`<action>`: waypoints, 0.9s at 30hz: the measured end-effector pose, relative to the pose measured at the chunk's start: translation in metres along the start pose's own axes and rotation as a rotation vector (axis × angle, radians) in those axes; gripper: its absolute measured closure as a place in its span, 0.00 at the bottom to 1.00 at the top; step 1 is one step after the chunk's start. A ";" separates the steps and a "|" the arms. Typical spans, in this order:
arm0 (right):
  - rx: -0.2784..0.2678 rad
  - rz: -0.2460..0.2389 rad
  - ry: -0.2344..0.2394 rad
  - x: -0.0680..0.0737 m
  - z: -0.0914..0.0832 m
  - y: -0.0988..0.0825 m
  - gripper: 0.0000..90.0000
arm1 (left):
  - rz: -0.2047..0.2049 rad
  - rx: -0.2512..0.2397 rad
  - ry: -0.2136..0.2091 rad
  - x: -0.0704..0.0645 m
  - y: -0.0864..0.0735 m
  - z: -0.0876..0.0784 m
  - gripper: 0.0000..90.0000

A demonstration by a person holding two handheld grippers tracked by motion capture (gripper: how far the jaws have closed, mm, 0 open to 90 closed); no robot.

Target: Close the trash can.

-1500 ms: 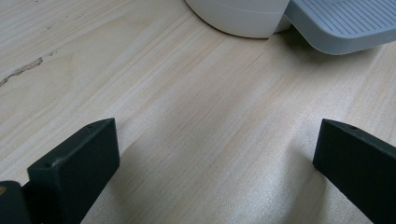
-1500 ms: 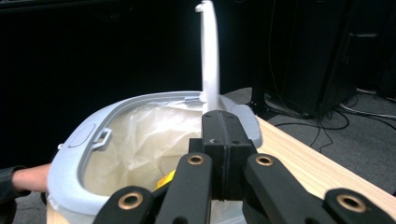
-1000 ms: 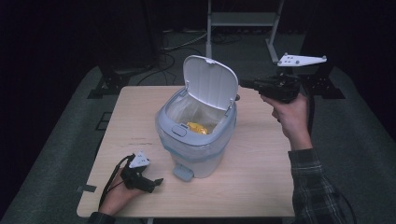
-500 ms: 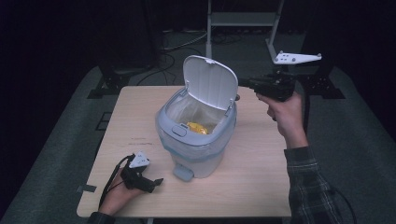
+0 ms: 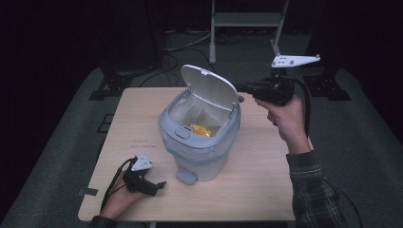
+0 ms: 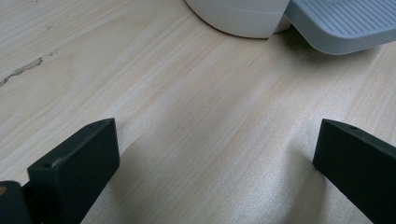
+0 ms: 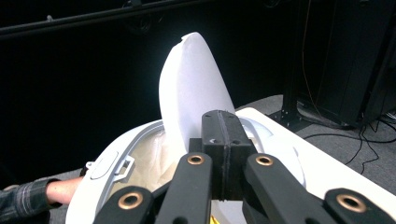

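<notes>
Wooden bench point(image 5: 266, 190), pale top, dark floor all around. Bin point(image 5: 199, 142) stands near the middle of the bench, grey-white body with a clear liner bag over the rim. Lid point(image 5: 210, 88) is flipped up and stands open at the back, tilted away from the person. Grey foot pedal point(image 5: 187, 176) sticks out at the bin's base on the near side, flat on the bench. Something yellow point(image 5: 204, 130) lies inside the bin, low in the liner; can't tell what it is.

Right hand point(image 5: 285, 118) is raised at the far right side of the bench and holds the right gripper point(image 5: 242, 89) level, pointing at the lid from the right. Its tip sits just beside the lid's edge; contact can't be judged from the high view. In the right gripper view its jaws are pressed together, closed with nothing between them, with the lid's white back rising right behind them.

Left gripper point(image 5: 160, 184) rests low at the near left corner of the bench, held by the left hand point(image 5: 121, 197), pointing toward the pedal but apart from it. In the left gripper view its jaws stand wide apart, bare wood between them, pedal and bin base further ahead.
</notes>
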State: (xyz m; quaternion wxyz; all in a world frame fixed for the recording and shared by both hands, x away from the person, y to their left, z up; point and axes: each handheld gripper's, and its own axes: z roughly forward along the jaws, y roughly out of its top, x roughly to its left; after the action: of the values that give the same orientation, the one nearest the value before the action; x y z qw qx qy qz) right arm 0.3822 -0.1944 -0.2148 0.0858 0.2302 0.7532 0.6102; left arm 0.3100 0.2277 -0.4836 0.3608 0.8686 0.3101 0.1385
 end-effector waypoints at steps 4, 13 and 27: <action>0.006 -0.014 0.015 0.007 0.004 0.000 1.00 | 0.000 0.000 0.000 0.000 0.000 0.000 0.00; 0.019 -0.021 0.059 0.015 0.015 -0.004 1.00 | 0.000 0.000 0.000 0.000 0.000 0.000 0.00; 0.058 -0.056 0.100 0.028 0.035 -0.006 1.00 | 0.000 0.000 0.000 0.000 0.000 0.000 0.00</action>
State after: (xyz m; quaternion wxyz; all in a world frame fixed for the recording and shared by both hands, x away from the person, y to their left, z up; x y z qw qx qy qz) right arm 0.3703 -0.1516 -0.2252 0.0585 0.1808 0.7802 0.5960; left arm 0.3101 0.2278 -0.4836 0.3609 0.8686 0.3099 0.1384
